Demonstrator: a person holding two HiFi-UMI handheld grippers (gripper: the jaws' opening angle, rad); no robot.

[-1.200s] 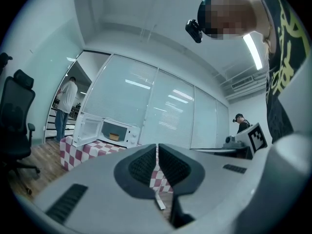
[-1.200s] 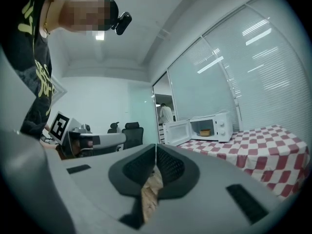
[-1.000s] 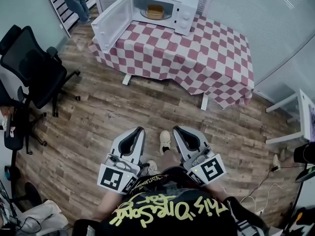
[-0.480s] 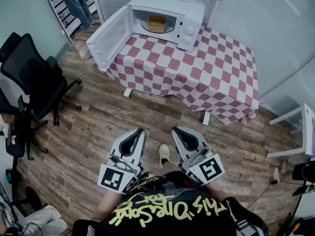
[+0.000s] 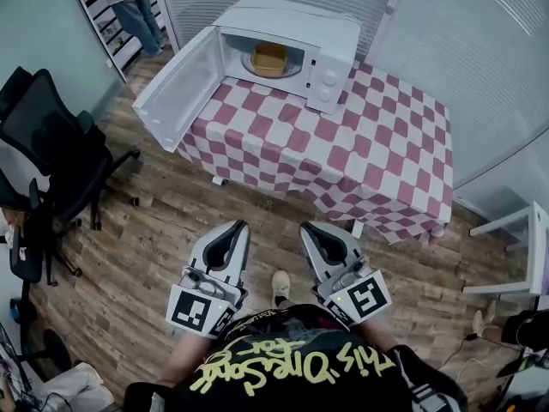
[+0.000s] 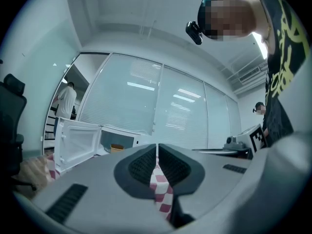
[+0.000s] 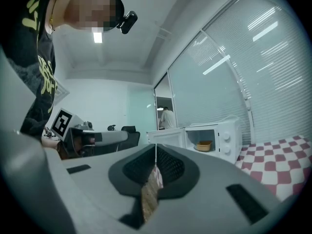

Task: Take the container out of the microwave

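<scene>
My left gripper (image 5: pixel 233 228) and right gripper (image 5: pixel 310 228) were both closed and empty, well short of the boxy white microwave (image 5: pixel 296 15). The small tan plastic container (image 5: pixel 269 57) sat inside it, beside the swung-out white door (image 5: pixel 171 88). Bare wooden floor (image 5: pixel 154 230) lay between me and the near edge of the microwave's red-and-white checked table (image 5: pixel 360 153). A black office chair (image 5: pixel 51 144) stood left of that door.

A table draped in a red-and-white checked cloth (image 5: pixel 377 161) fills the upper middle and right of the head view. On its upper-left corner stands a white microwave oven (image 5: pixel 300 20), door swung open. Below spreads a wood-plank floor (image 5: pixel 146 247), with a black office chair (image 5: pixel 51 144) standing on it at left.
</scene>
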